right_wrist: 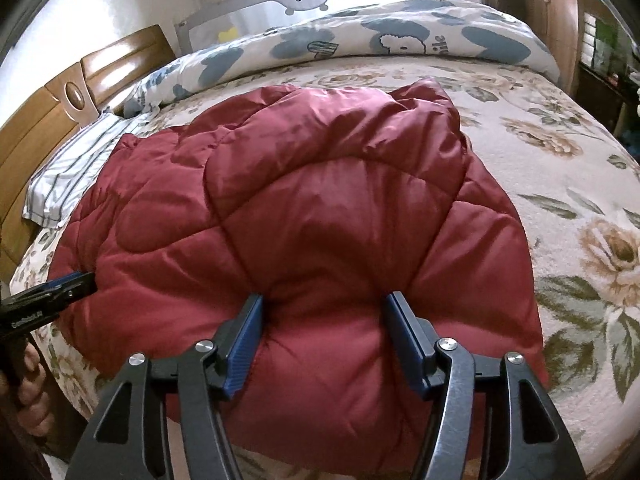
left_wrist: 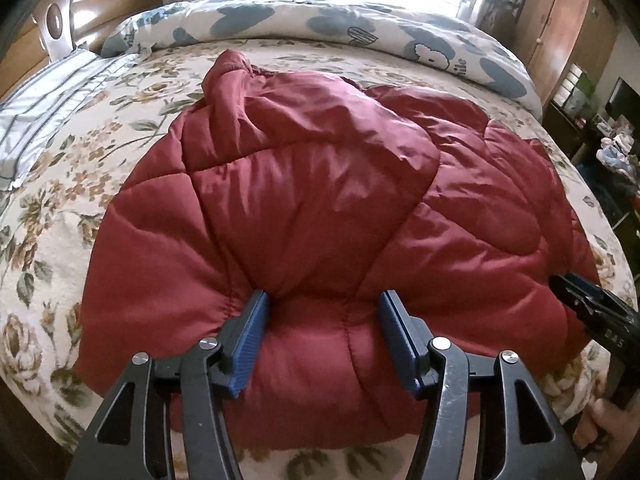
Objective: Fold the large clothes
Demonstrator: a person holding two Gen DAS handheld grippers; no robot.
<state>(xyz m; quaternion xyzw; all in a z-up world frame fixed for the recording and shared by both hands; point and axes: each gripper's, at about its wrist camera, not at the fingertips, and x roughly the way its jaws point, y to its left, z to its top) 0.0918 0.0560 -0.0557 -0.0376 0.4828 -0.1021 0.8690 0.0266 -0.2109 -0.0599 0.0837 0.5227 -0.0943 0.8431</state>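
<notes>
A dark red quilted jacket (left_wrist: 320, 184) lies folded in a thick bundle on the flowered bed sheet (left_wrist: 60, 208). My left gripper (left_wrist: 324, 296) clamps the bundle's near edge, and the padding bulges between the blue pads (left_wrist: 250, 344), puckering at their tips. My right gripper (right_wrist: 324, 298) grips the same near edge of the jacket (right_wrist: 320, 200) further right, with fabric swelling between its pads (right_wrist: 404, 340). Each gripper shows at the edge of the other's view: the right one (left_wrist: 568, 288) and the left one (right_wrist: 80, 280), both at the jacket's near edge. One sleeve end rises crumpled at the far left.
A rolled white and blue duvet (left_wrist: 360, 28) runs along the bed's far side under a grey bed rail (right_wrist: 304, 0). A striped pillow (left_wrist: 44, 104) and wooden headboard (right_wrist: 48, 128) lie left. A wooden wardrobe (left_wrist: 560, 32) stands at right. A hand (right_wrist: 28, 380) holds the left tool.
</notes>
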